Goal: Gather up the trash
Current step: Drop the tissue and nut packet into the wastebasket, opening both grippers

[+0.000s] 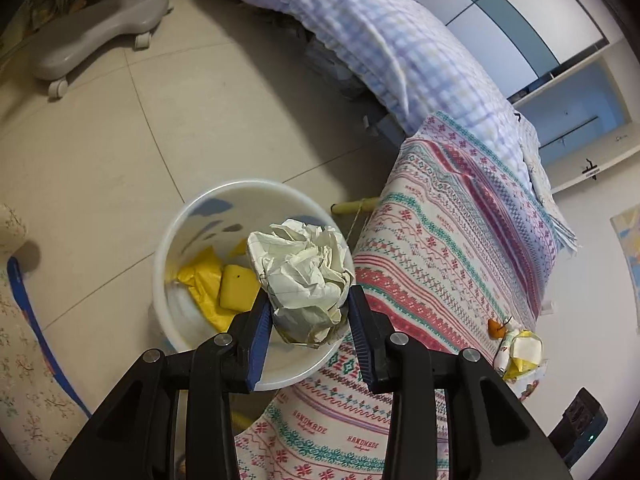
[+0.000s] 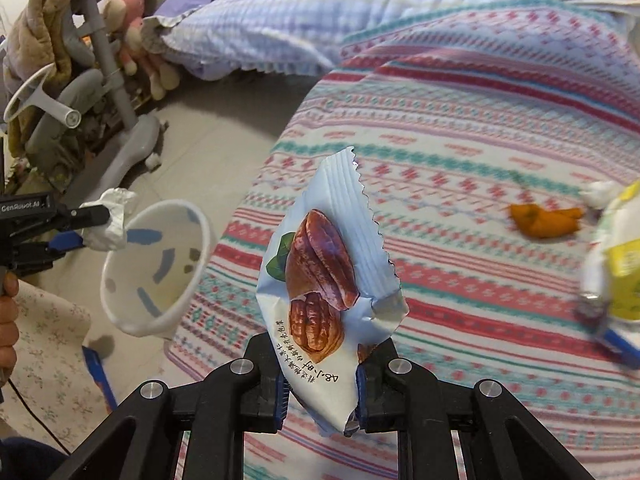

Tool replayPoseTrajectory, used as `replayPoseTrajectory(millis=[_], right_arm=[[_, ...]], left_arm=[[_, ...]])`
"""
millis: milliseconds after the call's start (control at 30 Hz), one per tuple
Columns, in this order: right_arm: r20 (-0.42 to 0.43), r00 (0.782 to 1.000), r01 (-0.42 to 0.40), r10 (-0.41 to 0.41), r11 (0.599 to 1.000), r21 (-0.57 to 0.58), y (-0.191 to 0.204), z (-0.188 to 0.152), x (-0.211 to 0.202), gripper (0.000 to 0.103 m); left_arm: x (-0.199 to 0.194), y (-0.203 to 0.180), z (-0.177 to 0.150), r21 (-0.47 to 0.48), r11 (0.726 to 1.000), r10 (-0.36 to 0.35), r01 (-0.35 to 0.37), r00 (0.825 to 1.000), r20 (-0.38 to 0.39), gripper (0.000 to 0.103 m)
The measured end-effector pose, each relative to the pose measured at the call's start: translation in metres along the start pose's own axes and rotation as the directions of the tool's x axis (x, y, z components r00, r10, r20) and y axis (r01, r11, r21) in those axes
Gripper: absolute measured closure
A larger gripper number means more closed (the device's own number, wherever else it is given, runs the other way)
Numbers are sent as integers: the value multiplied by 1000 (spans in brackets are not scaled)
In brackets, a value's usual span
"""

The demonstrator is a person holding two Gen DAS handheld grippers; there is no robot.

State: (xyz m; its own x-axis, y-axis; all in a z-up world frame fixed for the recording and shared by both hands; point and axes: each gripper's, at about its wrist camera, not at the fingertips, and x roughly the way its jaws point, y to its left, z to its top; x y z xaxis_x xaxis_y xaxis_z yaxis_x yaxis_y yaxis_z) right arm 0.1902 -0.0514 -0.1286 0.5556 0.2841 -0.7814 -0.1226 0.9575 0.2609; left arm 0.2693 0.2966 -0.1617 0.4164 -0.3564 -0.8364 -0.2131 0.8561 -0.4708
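Observation:
My left gripper (image 1: 308, 304) is shut on a crumpled ball of lined paper (image 1: 300, 276) and holds it over the rim of a white bin (image 1: 172, 236) on the floor. The bin holds yellow trash (image 1: 224, 288). In the right wrist view the left gripper (image 2: 86, 226) with its paper ball (image 2: 108, 222) hangs beside the bin (image 2: 156, 268). My right gripper (image 2: 320, 396) is shut on a pale blue pecan snack wrapper (image 2: 320, 280), above the patterned bedspread (image 2: 460, 160). An orange peel (image 2: 544, 220) and a yellow-white carton (image 2: 620, 264) lie on the bedspread.
A grey wheeled chair base (image 1: 92, 32) stands on the tiled floor at the far left. A checked blue quilt (image 1: 400, 52) covers the bed beyond. More trash (image 1: 516, 348) lies on the bedspread's right edge. A floral cloth with a blue strap (image 1: 36, 320) is at the left.

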Motion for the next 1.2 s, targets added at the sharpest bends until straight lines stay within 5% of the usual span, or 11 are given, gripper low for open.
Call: replayPoseTrajectory(millis=[333,733,867,933,1000,1200], right_arm=[[-21,994,-111,111,994,19,56,-1,43,79],[-28,990,-141,140,988,-55,131,21,91,79],[-47,989,-148,143,984,-103,151,32,107,71],[-46,992,-124,119,985,-121,158,37,114,46],[-38,995,-99,95,988,-119,159,42,120,33],[-58,995,-93,87,990,-108,146,40,126,32]], left_arm=[[14,30,5,-104,994,33,-39,997,-63,48],[-5,53,11,-211,977,37,-33,999,18,44],[-9,56,13,-225,974,41,-31,998,40,44],[-11,58,14,-232,972,40,-27,998,51,44],[-12,57,14,-229,973,38,-25,998,54,44],[-8,39,14,-176,984,34,-24,998,55,44]])
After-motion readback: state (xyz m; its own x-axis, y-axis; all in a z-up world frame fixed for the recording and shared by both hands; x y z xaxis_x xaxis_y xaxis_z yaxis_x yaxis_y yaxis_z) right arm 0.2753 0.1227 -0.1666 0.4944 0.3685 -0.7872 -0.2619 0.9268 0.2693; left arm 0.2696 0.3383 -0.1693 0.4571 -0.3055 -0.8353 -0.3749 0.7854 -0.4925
